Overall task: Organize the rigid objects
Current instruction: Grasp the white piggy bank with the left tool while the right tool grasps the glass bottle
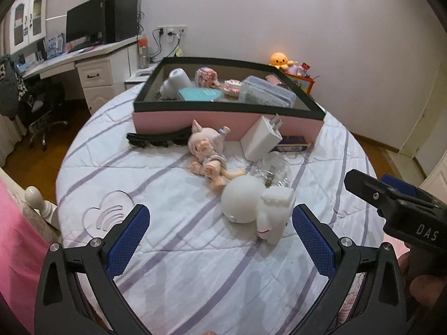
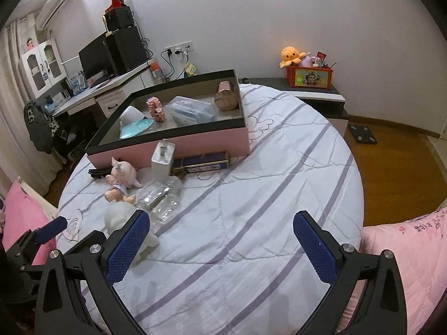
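On the bed, a white figurine lies just ahead-right of the wide-open left hand-held gripper, nearer than the equally wide, empty right hand-held gripper.

Behind the pink box, the black strap and the dark blue flat case run out of sight under its front wall. Just in front of the box, the clear plastic piece is too blurred to name, and the white figure sits half hidden behind a blue finger pad
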